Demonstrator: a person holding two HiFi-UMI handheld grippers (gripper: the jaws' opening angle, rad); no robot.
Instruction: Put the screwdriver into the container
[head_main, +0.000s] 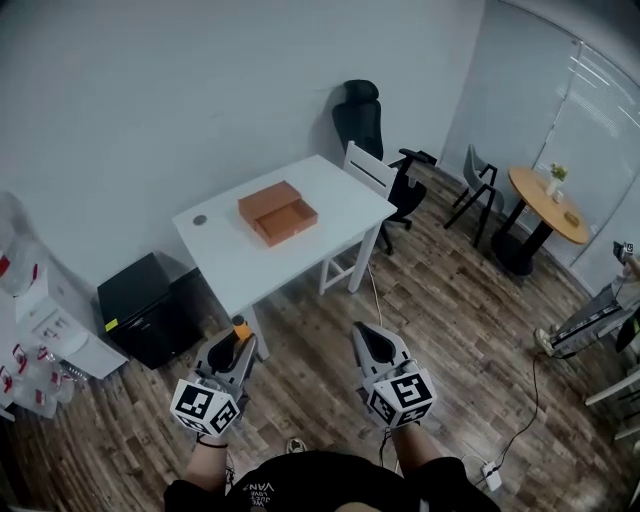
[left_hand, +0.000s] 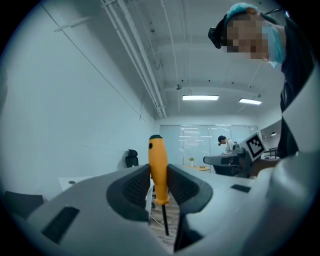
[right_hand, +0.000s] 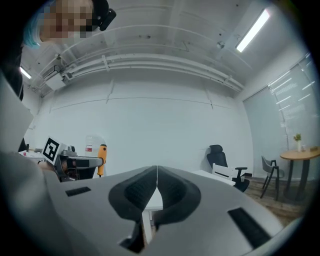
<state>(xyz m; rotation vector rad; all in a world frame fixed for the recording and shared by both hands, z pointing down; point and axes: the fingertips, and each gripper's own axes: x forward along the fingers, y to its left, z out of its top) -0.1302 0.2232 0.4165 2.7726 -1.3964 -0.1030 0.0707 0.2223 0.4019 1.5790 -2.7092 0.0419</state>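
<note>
My left gripper (head_main: 236, 347) is shut on an orange-handled screwdriver (left_hand: 158, 170), held upright with its dark shaft pointing down; its handle tip (head_main: 241, 324) shows above the jaws in the head view. My right gripper (head_main: 372, 343) is shut with nothing between its pads, and its own view shows the jaws (right_hand: 156, 185) touching. The orange-brown open container (head_main: 279, 213) lies on the white table (head_main: 330, 200), well ahead of both grippers. In the right gripper view the left gripper and the screwdriver (right_hand: 102, 159) appear at the left.
A black cabinet (head_main: 145, 308) stands left of the table, and a white chair (head_main: 368, 172) and a black office chair (head_main: 362, 118) behind it. A round wooden table (head_main: 546, 203) stands at the far right. A cable and power strip (head_main: 492, 474) lie on the wooden floor.
</note>
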